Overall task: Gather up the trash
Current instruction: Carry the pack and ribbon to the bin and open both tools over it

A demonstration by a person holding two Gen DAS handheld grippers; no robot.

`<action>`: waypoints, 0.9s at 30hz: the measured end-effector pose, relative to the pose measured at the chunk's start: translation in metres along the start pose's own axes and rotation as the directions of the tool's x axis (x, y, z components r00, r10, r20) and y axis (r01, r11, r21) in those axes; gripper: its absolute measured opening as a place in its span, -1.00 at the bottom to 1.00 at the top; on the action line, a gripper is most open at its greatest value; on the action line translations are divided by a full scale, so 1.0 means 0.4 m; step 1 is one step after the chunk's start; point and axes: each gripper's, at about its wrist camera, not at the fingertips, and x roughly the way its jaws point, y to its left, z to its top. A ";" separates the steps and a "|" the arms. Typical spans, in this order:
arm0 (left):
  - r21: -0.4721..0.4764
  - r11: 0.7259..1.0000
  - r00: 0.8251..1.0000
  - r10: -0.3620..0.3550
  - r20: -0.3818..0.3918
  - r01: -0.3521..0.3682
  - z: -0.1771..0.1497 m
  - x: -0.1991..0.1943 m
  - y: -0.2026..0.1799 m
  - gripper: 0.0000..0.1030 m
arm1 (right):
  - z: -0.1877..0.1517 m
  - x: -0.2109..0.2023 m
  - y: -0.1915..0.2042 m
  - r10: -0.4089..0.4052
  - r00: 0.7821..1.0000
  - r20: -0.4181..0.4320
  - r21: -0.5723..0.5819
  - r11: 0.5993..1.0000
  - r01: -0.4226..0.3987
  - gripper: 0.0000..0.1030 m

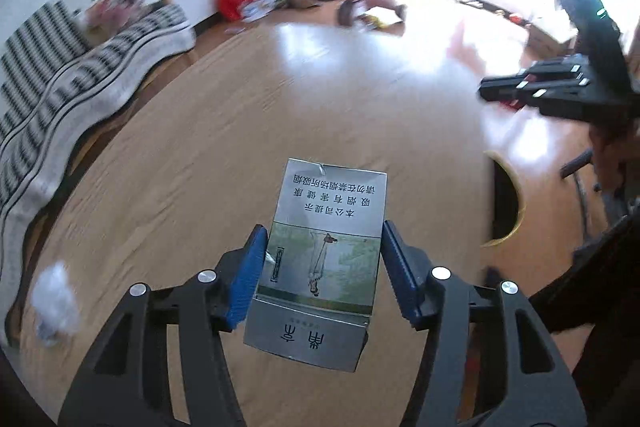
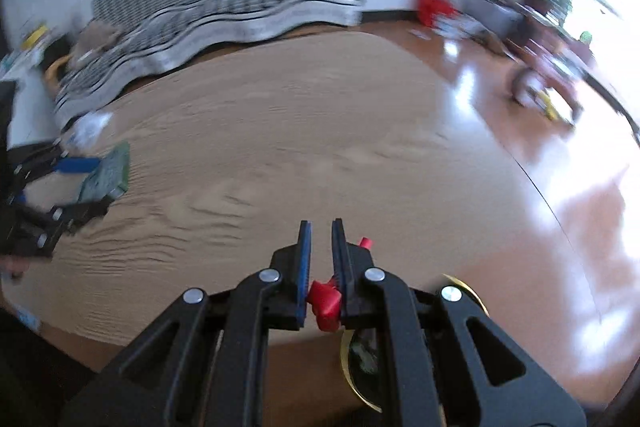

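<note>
The left gripper (image 1: 322,267) held a cigarette pack (image 1: 320,259) between its blue pads, jaws about half apart and pressed on the pack's two long sides. The pack's long axis ran straight out along the fingers, its grey flip lid end nearest the camera and its printed warning text at the far end, raised above a round wooden table (image 1: 200,167). The right gripper (image 2: 321,267) had its pads drawn nearly together, with a small red piece (image 2: 326,303) pinched low between them near the base of the jaws; what that piece was could not be told. The relation that mattered for the coming move was the bin: a dark opening with a yellow-gold rim (image 1: 506,203) lay off the table edge to the right of the left gripper, near but not under the pack, so the pack would probably have to travel rightward before being let go. In the right wrist view the same rim (image 2: 352,367) sat directly below and just behind the right gripper — the right hand was judged the nearer of the two to the bin. Out on the table, a crumpled white tissue (image 1: 56,299) lay near the table's left edge, well apart from both grippers and not yet collected. Beyond it stood a striped sofa (image 1: 80,67) against a white wall.
</note>
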 end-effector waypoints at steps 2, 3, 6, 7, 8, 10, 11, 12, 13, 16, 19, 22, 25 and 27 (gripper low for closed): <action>0.027 0.998 0.998 -0.053 0.017 0.052 0.050 0.026 -0.107 0.10 | -0.037 -0.018 -0.073 -0.072 0.997 -0.023 0.064 0.995 0.074 -0.78; 0.043 0.996 0.997 -0.073 0.019 0.072 0.069 0.043 -0.153 0.10 | -0.064 -0.027 -0.121 -0.095 0.994 -0.048 0.117 0.988 0.100 -0.78; 0.069 0.988 0.990 -0.140 0.001 0.140 0.118 0.115 -0.305 0.10 | -0.126 -0.038 -0.227 -0.144 0.983 -0.115 0.215 0.962 0.166 -0.78; 0.065 0.985 0.987 -0.161 -0.009 0.161 0.126 0.137 -0.340 0.10 | -0.139 -0.039 -0.253 -0.147 0.981 -0.128 0.239 0.955 0.175 -0.78; 0.064 0.981 0.983 -0.180 -0.019 0.181 0.134 0.160 -0.365 0.10 | -0.151 -0.040 -0.275 -0.149 0.979 -0.136 0.259 0.949 0.180 -0.78; 0.066 0.976 0.977 -0.207 -0.045 0.209 0.145 0.213 -0.423 0.10 | -0.176 -0.041 -0.324 -0.148 0.977 -0.156 0.299 0.935 0.190 -0.78; 0.069 0.974 0.976 -0.211 -0.058 0.215 0.147 0.234 -0.443 0.10 | -0.189 -0.039 -0.347 -0.145 0.975 -0.170 0.315 0.929 0.193 -0.78; 0.072 0.973 0.974 -0.214 -0.069 0.219 0.148 0.254 -0.458 0.10 | -0.199 -0.037 -0.359 -0.140 0.974 -0.176 0.323 0.927 0.191 -0.78; 0.064 0.972 0.972 -0.221 -0.077 0.226 0.151 0.280 -0.469 0.10 | -0.206 -0.035 -0.370 -0.135 0.974 -0.183 0.329 0.925 0.190 -0.78; 0.040 0.970 0.968 -0.233 -0.094 0.238 0.160 0.321 -0.503 0.10 | -0.212 -0.027 -0.392 -0.122 0.974 -0.191 0.337 0.924 0.182 -0.78; 0.030 0.968 0.965 -0.245 -0.098 0.249 0.171 0.350 -0.516 0.10 | -0.223 -0.026 -0.414 -0.113 0.975 -0.189 0.344 0.923 0.174 -0.78; 0.032 0.965 0.961 -0.257 -0.100 0.262 0.178 0.365 -0.532 0.11 | -0.224 -0.027 -0.428 -0.111 0.976 -0.186 0.356 0.918 0.172 -0.78; 0.026 0.962 0.959 -0.267 -0.098 0.270 0.194 0.385 -0.531 0.19 | -0.221 -0.034 -0.444 -0.113 0.979 -0.167 0.381 0.909 0.170 -0.63; 0.017 0.965 0.961 -0.261 -0.094 0.263 0.198 0.388 -0.528 0.45 | -0.220 -0.038 -0.449 -0.110 0.982 -0.151 0.397 0.903 0.162 0.21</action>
